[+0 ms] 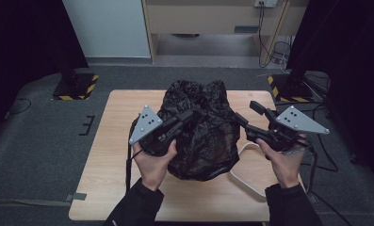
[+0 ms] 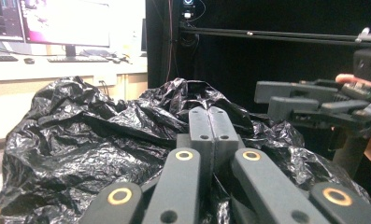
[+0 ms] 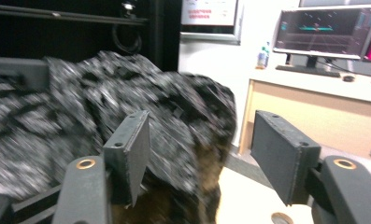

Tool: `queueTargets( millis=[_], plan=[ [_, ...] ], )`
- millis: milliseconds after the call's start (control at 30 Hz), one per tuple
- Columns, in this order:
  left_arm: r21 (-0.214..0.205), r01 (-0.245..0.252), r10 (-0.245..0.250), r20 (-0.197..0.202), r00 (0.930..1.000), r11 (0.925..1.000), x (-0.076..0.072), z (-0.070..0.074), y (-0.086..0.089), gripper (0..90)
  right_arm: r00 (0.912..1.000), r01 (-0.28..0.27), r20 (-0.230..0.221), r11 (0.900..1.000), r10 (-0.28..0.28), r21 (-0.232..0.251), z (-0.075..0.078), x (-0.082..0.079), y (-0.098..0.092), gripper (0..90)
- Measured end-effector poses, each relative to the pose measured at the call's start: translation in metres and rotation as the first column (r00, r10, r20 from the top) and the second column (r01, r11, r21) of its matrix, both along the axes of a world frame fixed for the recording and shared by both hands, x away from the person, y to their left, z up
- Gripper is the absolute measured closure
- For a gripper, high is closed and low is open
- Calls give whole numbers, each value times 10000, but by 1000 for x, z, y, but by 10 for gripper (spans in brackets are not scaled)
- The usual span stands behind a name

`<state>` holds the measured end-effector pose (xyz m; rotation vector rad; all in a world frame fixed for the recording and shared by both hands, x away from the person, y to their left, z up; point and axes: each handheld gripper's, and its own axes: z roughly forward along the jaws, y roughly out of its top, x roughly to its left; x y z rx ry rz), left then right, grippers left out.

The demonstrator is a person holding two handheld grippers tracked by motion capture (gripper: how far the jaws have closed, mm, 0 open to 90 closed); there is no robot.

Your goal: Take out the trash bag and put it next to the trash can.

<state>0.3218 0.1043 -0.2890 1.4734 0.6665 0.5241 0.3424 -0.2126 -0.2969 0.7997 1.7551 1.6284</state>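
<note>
On the wooden table (image 1: 109, 188) (grey carpet (image 1: 34, 155) around), black bag (image 1: 203, 136), left gripper (image 1: 187, 116) pinching it, right gripper (image 1: 250, 117) open.

Left tongs (image 1: 187, 116) jaws pressed together; right tongs (image 1: 250, 117) jaws apart, seemingly gripping nothing; forearms low.

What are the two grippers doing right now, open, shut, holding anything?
Left gripper: shut, its jaws pressed together against the crumpled black plastic bag; whether film is pinched cannot be told.
Right gripper: open, nothing between the jaws, beside the bag.
</note>
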Motion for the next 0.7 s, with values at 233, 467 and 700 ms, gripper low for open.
queueTargets(
  millis=[233, 467, 700],
  plan=[
    [-45, -86, 86, 71, 9999, 10000, 2, 3, 0, 899, 9955, 833, -470, 9965, -827, 111, -25, 5, -26, 317],
    [-114, -136, 138, 155, 9998, 9998, 3, 8, 1, 899, 9837, 1553, -906, 9879, -1550, -45, -56, 9, -44, 282],
    [-178, -186, 192, 359, 9992, 9997, 3, 16, 1, 899, 9639, 2144, -1544, 9762, -2169, -328, -98, 13, -61, 251]
  ],
)
